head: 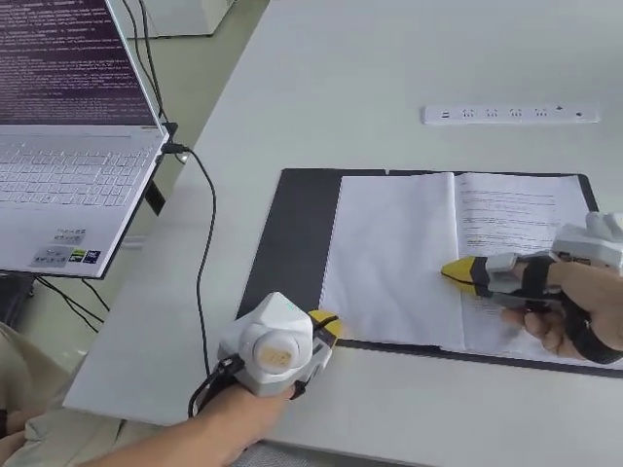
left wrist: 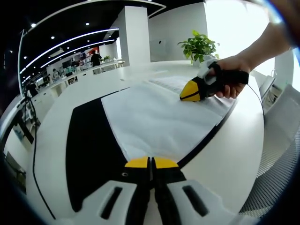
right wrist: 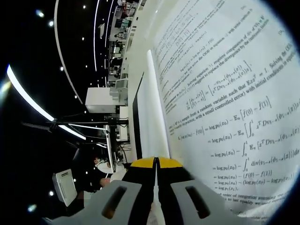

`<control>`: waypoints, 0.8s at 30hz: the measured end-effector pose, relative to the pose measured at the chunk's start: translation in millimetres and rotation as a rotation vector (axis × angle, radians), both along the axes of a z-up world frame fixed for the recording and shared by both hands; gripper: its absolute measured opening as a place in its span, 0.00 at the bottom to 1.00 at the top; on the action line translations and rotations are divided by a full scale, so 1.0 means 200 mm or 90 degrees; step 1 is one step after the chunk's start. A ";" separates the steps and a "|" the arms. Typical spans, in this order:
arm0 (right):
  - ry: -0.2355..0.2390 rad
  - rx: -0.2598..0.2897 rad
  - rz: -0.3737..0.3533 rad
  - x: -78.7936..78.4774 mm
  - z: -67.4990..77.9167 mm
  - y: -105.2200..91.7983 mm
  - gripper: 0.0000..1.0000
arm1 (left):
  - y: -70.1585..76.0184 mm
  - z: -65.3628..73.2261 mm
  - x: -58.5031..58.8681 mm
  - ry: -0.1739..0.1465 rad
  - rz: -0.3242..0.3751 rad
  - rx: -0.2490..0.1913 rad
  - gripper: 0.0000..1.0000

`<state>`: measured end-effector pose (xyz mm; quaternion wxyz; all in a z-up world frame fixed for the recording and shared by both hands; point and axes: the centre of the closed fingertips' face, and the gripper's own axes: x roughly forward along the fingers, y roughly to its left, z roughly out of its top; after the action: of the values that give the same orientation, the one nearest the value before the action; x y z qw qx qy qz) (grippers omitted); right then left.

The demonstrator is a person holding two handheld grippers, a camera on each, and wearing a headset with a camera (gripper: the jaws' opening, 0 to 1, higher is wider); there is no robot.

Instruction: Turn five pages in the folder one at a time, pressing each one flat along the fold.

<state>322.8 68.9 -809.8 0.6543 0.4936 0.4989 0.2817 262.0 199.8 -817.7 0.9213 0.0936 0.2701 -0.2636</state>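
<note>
The folder lay open on the white table, with its black cover showing at the left side and along the near edge. On the cover lay a blank left page and a printed right page; both looked flat, and the fold ran between them.

The right gripper was held in a hand that came in from the right. Its yellow tips pointed to the left and lay at the fold, on the lower half of the sheets. In the right gripper view the jaws of this gripper were pressed together with nothing between them, and the printed page with its formulas was very close under them. The left gripper view showed the same gripper low on the paper.

The left gripper was at the near edge of the folder, just by the near left corner of the blank page. In its own view the jaws were also closed on nothing, with the tips at the edge of the sheet – I could not tell whether they touched it.

Left of the folder stood an open laptop, and a black cable ran from it toward the near edge of the table. A white power strip lay beyond the folder, well apart from it. A green plant stood in the background.
</note>
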 end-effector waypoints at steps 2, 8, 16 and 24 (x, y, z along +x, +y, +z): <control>0.001 -0.001 0.010 -0.05 0.00 0.00 0.00 | 0.00 0.00 0.00 -0.001 -0.002 0.000 0.00; 0.005 -0.002 0.033 -0.16 -0.01 0.00 0.00 | 0.00 0.00 0.00 -0.002 -0.003 0.002 0.00; 0.015 0.011 0.048 -0.34 -0.01 0.02 0.00 | 0.00 -0.01 0.00 -0.002 -0.002 0.002 0.00; 0.020 0.025 0.037 -0.43 -0.01 0.02 0.00 | 0.00 -0.01 0.00 -0.002 -0.005 0.006 0.00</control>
<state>236.5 73.0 -812.0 0.6277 0.4961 0.5179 0.3028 262.3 200.6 -819.3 0.9203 0.0992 0.2694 -0.2659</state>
